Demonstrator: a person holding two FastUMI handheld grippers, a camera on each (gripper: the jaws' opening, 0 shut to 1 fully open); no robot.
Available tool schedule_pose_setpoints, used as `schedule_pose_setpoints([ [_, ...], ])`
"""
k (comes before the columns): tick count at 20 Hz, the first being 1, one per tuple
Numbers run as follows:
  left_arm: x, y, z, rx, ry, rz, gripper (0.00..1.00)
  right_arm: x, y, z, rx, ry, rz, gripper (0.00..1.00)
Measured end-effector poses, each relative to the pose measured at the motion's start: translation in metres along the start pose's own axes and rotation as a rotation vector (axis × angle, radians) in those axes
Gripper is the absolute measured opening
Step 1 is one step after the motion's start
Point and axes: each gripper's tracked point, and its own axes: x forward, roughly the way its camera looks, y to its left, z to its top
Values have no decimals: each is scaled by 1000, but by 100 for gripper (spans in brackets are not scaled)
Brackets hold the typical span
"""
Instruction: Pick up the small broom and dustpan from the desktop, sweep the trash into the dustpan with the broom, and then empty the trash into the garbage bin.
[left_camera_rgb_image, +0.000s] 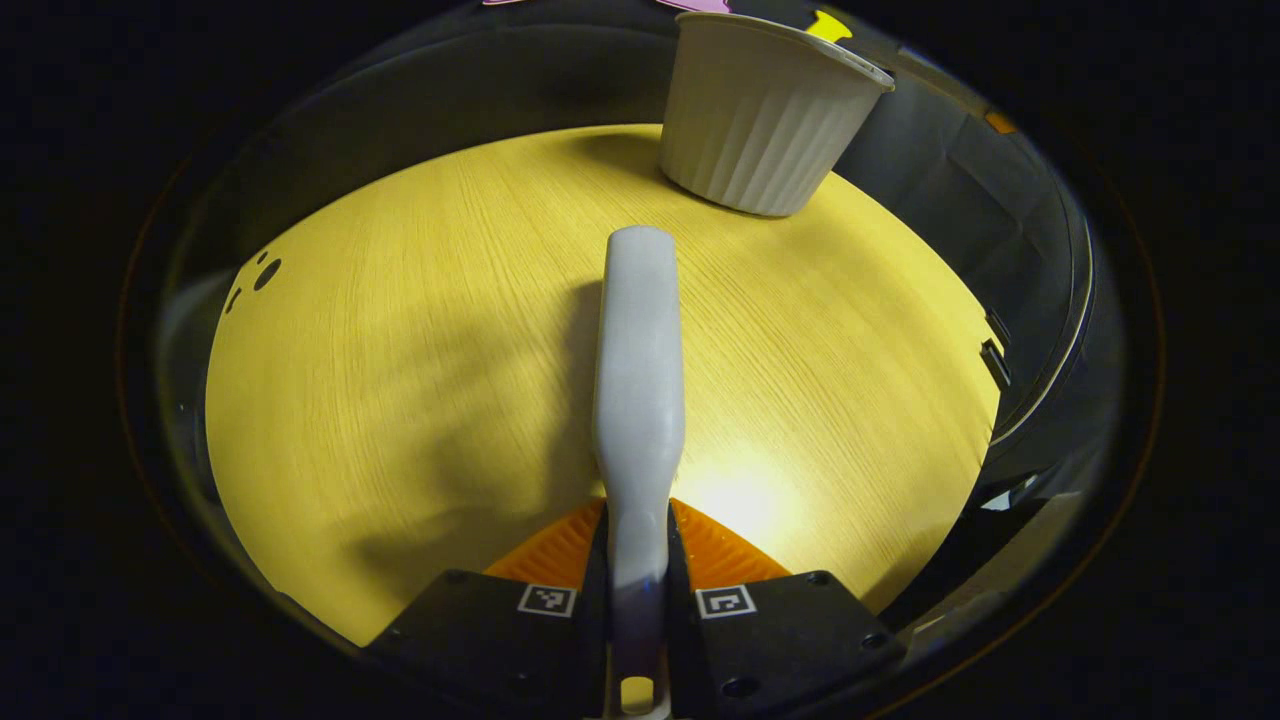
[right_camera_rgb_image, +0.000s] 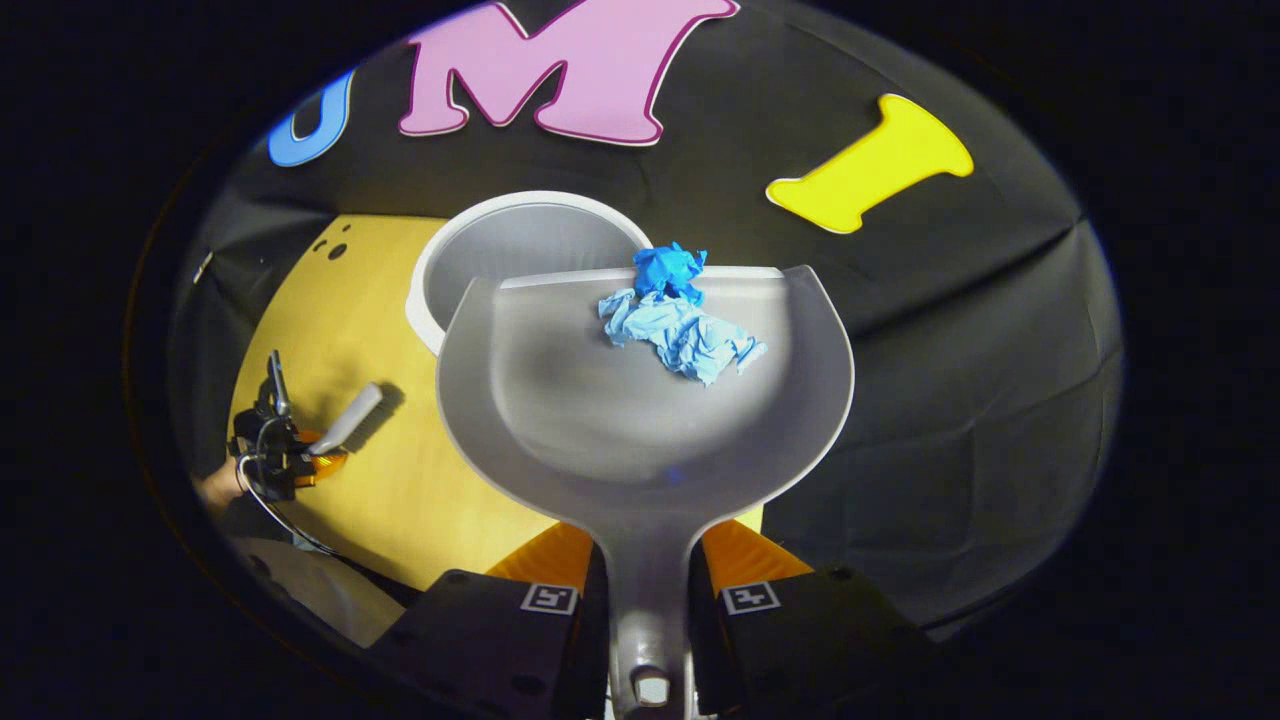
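Overhead, dustpan (right_camera_rgb_image: 640, 400) handle nearest, mouth toward bin (right_camera_rgb_image: 520, 250), trash (right_camera_rgb_image: 680, 325) inside.

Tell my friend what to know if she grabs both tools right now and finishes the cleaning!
Left tool: shut on the broom, held over the desktop.
Right tool: shut on the dustpan, held up at the garbage bin.
Trash: blue crumpled bits lying near the dustpan's front lip, close to the bin's rim.
Done: both picked up, trash swept in.
Left: tip the trash into the bin.
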Motion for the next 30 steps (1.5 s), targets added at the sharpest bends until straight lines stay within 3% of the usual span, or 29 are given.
schedule_pose_setpoints([
  [6, 0, 0, 0, -21, -16, -22, 30, 10, -12, 29, -278, 135, -68, 37],
  [13, 0, 0, 0, -19, -20, -25, 30, 8, -10, 54, -396, 208, -74, 37],
  [19, -1, 0, 0, -25, -19, -14, 30, 10, -8, 63, -367, 158, -60, 37],
  [24, -1, 0, -1, -23, -14, -12, 30, -6, 6, 77, -145, -5, 54, 37],
  [27, -1, 0, -1, -26, -13, 0, 30, -29, 14, 78, -87, -114, 84, 37],
  [30, -1, 1, -1, -26, -10, 11, 30, -58, 38, 65, -40, -192, 162, 37],
])
